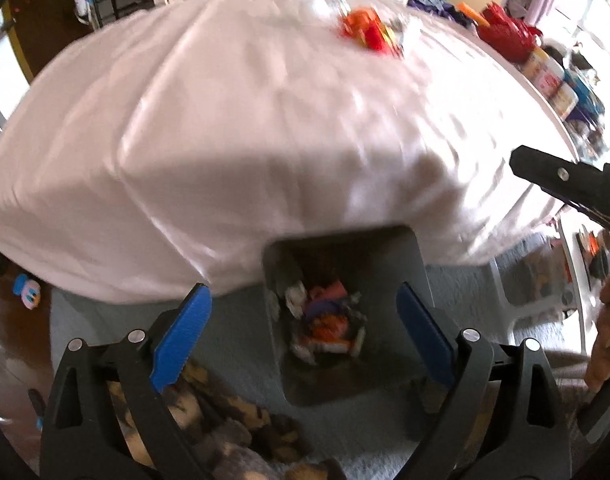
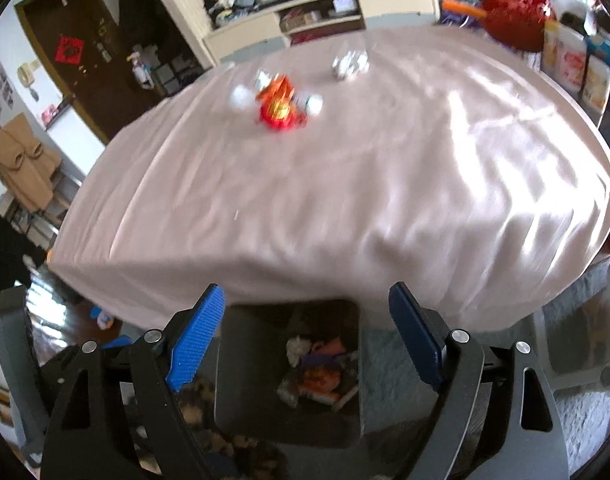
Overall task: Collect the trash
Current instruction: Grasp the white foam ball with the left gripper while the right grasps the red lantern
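A grey trash bin (image 1: 385, 256) stands on the floor against the table's near edge, with several crumpled wrappers inside; it also shows in the right wrist view (image 2: 245, 360). My left gripper (image 1: 305, 304) is open and empty above the bin. My right gripper (image 2: 305, 304) is open and empty above the bin too. Red and orange wrappers (image 1: 369, 32) lie far across the white tablecloth (image 1: 245, 120); in the right wrist view they (image 2: 281, 106) lie beside white crumpled bits (image 2: 241, 98) and a silvery wrapper (image 2: 349, 64).
Jars and a red bag (image 2: 509, 20) crowd the table's far right edge. A patterned plush thing (image 1: 209, 420) lies on the grey carpet left of the bin. A toy (image 1: 29, 290) lies on the dark floor. A cabinet (image 2: 325, 16) stands behind the table.
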A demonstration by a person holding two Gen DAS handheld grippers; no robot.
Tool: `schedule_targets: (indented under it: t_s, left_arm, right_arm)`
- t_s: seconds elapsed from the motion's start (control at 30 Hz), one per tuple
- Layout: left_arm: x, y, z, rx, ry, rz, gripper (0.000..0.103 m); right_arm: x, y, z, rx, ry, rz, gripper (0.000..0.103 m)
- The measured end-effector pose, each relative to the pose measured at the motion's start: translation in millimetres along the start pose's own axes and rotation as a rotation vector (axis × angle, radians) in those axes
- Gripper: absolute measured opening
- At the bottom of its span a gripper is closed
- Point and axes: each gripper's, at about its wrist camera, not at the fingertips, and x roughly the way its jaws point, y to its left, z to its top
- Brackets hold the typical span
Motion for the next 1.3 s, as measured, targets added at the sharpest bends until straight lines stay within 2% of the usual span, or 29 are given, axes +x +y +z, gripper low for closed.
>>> schedule_targets:
  t_s: [0.13, 0.3, 0.5, 0.63, 0.8, 1.13, 1.17, 1.2, 1.3]
  left_arm:
    - [-13, 6, 37, 0.013, -0.055, 0.039, 0.089]
    - [-18, 20, 83, -0.016, -0.110, 0.073, 0.089]
    - [-12, 31, 131, -0.038, -0.147, 0.093, 0.089]
    - [-5, 35, 152, -0.038, -0.166, 0.089, 0.089]
    - [8, 45, 173, -0.056, -0.171, 0.079, 0.088]
    - [38, 47, 192, -0.023, -0.151, 0.066, 0.088]
    - [40, 47, 194, -0.020, -0.150, 0.065, 0.088]
    - [43, 47, 196, -0.017, -0.148, 0.065, 0.088]
    - [50, 46, 202, -0.011, -0.147, 0.062, 0.088]
  right_arm:
    - [-1, -10, 36, 0.016, -0.039, -0.029, 0.085]
    - [12, -8, 75, 0.023, -0.045, -0.011, 0.084]
    - [40, 15, 118, -0.005, -0.027, 0.038, 0.067]
    - [59, 27, 131, -0.016, 0.000, 0.058, 0.051]
    - [91, 38, 137, -0.034, 0.047, 0.073, 0.048]
    - [129, 41, 141, -0.072, 0.087, 0.020, 0.048]
    - [131, 40, 142, -0.068, 0.085, 0.022, 0.047]
    - [132, 39, 143, -0.070, 0.084, 0.025, 0.036]
    - [126, 37, 150, -0.076, 0.066, 0.057, 0.036]
